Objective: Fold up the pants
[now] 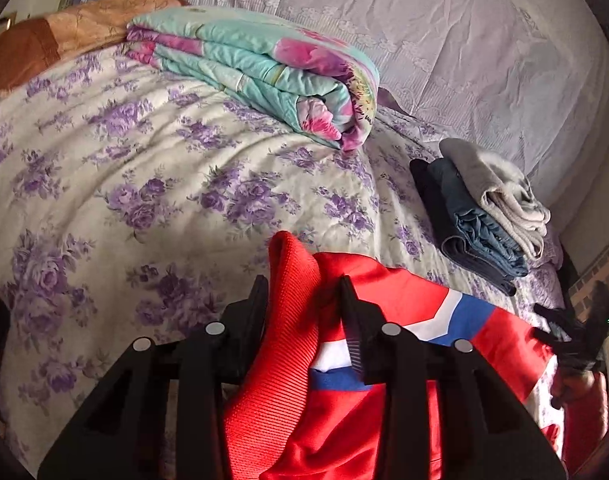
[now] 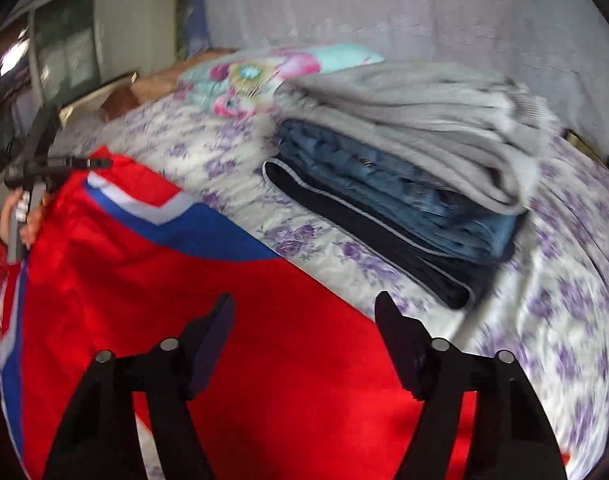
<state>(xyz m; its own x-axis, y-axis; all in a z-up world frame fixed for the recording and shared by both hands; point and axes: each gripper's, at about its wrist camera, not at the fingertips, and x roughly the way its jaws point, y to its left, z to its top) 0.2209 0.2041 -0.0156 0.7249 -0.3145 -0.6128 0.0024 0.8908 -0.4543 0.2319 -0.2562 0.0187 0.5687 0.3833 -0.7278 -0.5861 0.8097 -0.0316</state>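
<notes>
L gripper [image 1: 304,300] is clamped on the ribbed red waistband of the pants [image 1: 384,292], lifted over the near edge of the bed [image 1: 104,168]; R gripper [image 2: 304,320] hangs over the red cloth w/ jaws wide apart, holding nothing. Fabric looks light, soft, floppy & prob. a bit slick, so best taken at the thick waistband/hems, not mid-panel. Count: 1 red pants w/ blue-white stripe, 1 folded quilt [image 1: 256,68], 1 stack of 3 folded garments [image 2: 404,176].
</notes>
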